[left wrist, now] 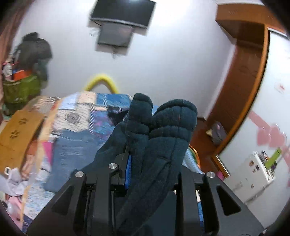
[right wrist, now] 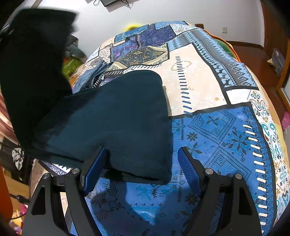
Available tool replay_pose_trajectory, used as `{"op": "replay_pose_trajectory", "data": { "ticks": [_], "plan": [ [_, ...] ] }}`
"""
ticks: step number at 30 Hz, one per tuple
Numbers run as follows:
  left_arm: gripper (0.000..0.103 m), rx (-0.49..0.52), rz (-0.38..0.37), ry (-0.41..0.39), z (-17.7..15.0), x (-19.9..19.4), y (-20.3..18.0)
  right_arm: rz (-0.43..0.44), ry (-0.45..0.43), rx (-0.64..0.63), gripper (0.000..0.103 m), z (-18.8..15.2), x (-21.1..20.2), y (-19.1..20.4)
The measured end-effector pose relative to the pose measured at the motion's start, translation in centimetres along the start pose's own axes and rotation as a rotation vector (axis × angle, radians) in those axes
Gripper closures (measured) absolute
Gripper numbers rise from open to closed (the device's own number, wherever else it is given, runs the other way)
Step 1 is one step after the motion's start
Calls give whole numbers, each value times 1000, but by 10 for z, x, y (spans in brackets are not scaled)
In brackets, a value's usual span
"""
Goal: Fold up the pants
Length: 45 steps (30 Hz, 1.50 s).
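The pants are dark teal knit fabric. In the left wrist view my left gripper point(left wrist: 143, 150) is shut on a bunched part of the pants point(left wrist: 159, 127) with a ribbed band, held up above the bed. In the right wrist view the pants point(right wrist: 116, 116) lie partly flat on the patterned bedspread point(right wrist: 217, 130), and one part rises up at the left point(right wrist: 34, 63). My right gripper point(right wrist: 141, 165) is open, its blue pads on either side of the near edge of the pants, touching nothing.
The bed is covered by a blue and cream patchwork spread. A yellow headboard arch point(left wrist: 101, 81) and a wall-mounted screen point(left wrist: 123, 12) lie beyond. A wooden door frame point(left wrist: 244, 81) stands at the right. Clutter and clothes point(left wrist: 23, 72) sit left of the bed.
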<state>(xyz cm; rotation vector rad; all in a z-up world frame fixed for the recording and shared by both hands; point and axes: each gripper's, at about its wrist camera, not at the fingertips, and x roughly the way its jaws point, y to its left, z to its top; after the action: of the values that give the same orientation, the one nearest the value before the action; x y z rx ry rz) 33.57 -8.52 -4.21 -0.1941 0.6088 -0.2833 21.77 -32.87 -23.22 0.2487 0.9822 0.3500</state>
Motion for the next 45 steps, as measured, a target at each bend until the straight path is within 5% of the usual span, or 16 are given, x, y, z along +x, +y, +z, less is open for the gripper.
{"op": "replay_pose_trajectory", "data": {
  "ticks": [9,17,24,28,35,45],
  "plan": [
    [79,195,-79,259,-71,69,-89,22,-4,7,26,-1,-2,-4],
    [72,260,-118,490,-125,86,-105,25,-14,7,26,-3,-7,-4],
    [24,182,-209,554,-126,71,-97,1,-17,-17,26,-9,-14,2],
    [21,201,-207,494,-114,49,-95,-4,-10,-15,26,-9,-14,1],
    [1,248,-46,303,-71,32,-51,-10,-24,-18,25,-9,-21,3],
    [1,115,237,406,-36,113,75,-31,-30,2,25,-15,-32,5]
  ]
}}
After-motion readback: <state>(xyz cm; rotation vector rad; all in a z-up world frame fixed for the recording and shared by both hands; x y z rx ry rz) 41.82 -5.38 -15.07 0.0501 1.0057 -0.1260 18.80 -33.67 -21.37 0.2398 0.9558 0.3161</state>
